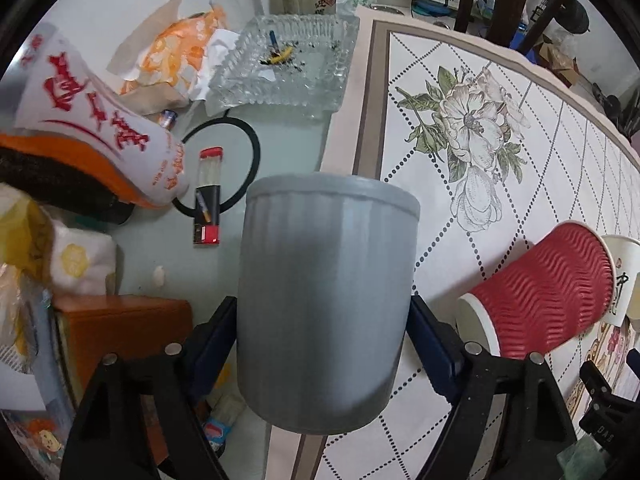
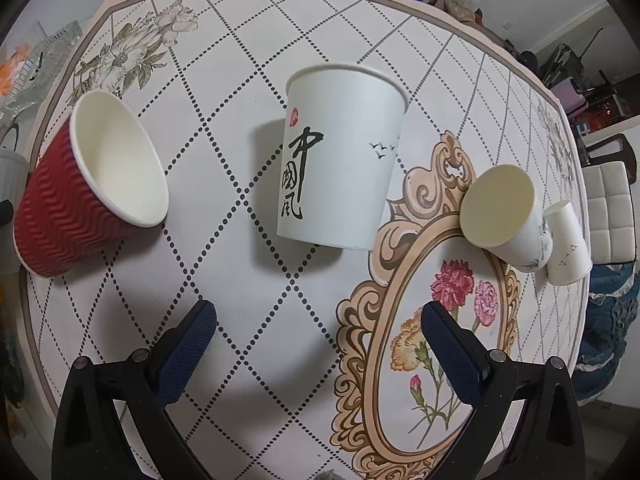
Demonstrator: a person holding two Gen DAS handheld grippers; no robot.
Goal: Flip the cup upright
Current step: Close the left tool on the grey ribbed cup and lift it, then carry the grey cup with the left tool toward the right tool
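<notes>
My left gripper [image 1: 322,320] is shut on a grey ribbed cup [image 1: 324,296], held between both pads with its rim end pointing away from the camera, above the table's left edge. A red ripple cup [image 1: 544,292] lies on its side to the right; it also shows in the right wrist view [image 2: 84,196], mouth facing right. My right gripper [image 2: 318,320] is open and empty above the table. A white paper cup with black calligraphy [image 2: 340,152] stands upright ahead of it. Two small white cups [image 2: 504,216] [image 2: 568,244] lie on their sides at the right.
A round table with a floral cloth [image 2: 256,320]. At its left sit a glass ashtray [image 1: 284,64], snack bags [image 1: 92,120], a lighter [image 1: 208,196], a black ring, a tissue pack and an orange box [image 1: 120,332]. Chairs stand beyond the far edge.
</notes>
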